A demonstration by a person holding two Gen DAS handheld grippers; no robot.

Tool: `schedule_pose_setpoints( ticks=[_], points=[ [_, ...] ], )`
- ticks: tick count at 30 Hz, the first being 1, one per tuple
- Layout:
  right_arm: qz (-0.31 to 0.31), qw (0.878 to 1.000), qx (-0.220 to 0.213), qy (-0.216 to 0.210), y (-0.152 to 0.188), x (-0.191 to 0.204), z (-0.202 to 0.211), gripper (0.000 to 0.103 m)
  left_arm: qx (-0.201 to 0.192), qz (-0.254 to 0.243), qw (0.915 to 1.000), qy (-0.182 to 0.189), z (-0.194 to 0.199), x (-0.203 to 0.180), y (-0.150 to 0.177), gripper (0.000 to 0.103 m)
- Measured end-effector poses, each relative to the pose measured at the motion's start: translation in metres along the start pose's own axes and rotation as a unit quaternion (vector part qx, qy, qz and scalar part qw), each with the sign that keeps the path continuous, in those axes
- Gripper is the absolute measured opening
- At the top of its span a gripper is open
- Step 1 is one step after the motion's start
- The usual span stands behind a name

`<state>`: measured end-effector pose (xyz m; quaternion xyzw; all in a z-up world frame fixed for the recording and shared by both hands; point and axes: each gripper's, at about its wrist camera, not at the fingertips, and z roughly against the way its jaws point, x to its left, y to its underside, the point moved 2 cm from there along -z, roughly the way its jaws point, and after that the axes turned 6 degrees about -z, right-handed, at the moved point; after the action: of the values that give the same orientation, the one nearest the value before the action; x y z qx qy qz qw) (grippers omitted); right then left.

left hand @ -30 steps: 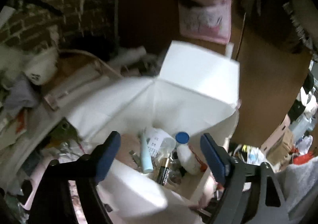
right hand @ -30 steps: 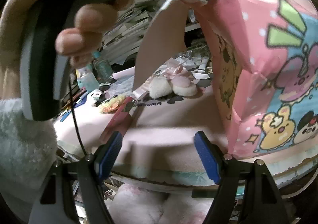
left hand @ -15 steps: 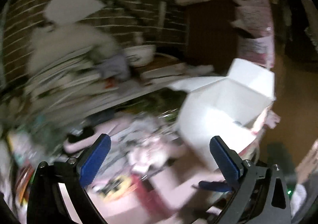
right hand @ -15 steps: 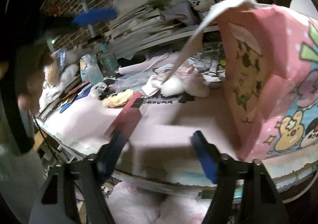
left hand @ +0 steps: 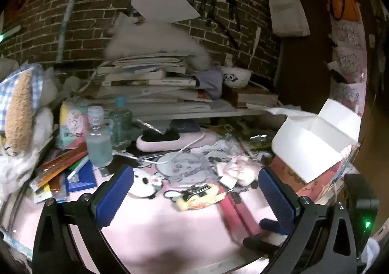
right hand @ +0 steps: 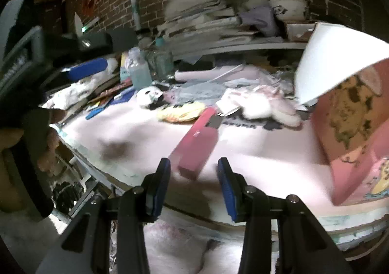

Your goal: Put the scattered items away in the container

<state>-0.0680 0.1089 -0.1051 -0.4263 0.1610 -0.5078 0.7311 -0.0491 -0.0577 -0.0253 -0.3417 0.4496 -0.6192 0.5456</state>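
Pink box [right hand: 197, 142], long and flat with a dark patch at its far end, lying diagonally on the pink mat [right hand: 255, 152], near end just ahead of the right gripper [right hand: 193, 185]. Same box in the left view at [left hand: 239, 210], just right of a yellow packet [left hand: 199, 197] with a black binder clip on it. Container [right hand: 352, 113] standing at the right edge of the mat: pink carton printed with cartoon animals, white flaps [left hand: 313, 142] folded open.

Readable print: "KOTEX" partly legible on the pastel pack [left hand: 71, 125] at far left behind 2 clear bottles [left hand: 98, 138]; dark lettering on the mat too blurred to read.

Left gripper [left hand: 194, 198] released, jaws spread wide after opening further, nothing between them; 1 second ago aimed down into the carton, now swung left to face the cluttered mat. Right gripper half closed, jaws just narrowing, empty, pads clear of the box; closer to the box's near end than before
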Motion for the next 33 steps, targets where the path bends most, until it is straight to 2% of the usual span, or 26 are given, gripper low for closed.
schedule_pose_setpoints(
  ticks=[4, 12, 18, 24, 30, 33],
  points=[
    [0.001, 1.000, 0.000, 0.024, 0.000, 0.000, -0.005, 0.038, -0.001, 0.004, 0.9999, 0.013, -0.001, 0.002, 0.005, 0.102],
    [-0.018, 0.997, -0.010, 0.068, -0.003, -0.021, 0.000, 0.038, 0.006, -0.001, 0.9999, 0.015, -0.007, -0.002, 0.008, 0.102],
    [-0.014, 0.999, -0.009, 0.046, -0.009, -0.018, -0.010, 0.038, 0.011, -0.006, 0.9998, 0.014, -0.009, -0.003, 0.009, 0.102],
    [-0.006, 0.998, -0.019, 0.053, -0.017, -0.015, -0.025, 0.037, 0.012, -0.002, 0.9999, 0.009, -0.012, 0.005, 0.012, 0.102],
    [0.018, 0.997, -0.030, 0.071, -0.017, -0.013, -0.028, 0.017, 0.018, 0.004, 0.9998, 0.010, -0.017, 0.010, 0.015, 0.102],
    [0.029, 0.996, -0.033, 0.076, -0.017, -0.011, -0.029, 0.015, 0.017, 0.003, 0.9998, 0.013, -0.017, 0.010, 0.016, 0.102]
  ],
)
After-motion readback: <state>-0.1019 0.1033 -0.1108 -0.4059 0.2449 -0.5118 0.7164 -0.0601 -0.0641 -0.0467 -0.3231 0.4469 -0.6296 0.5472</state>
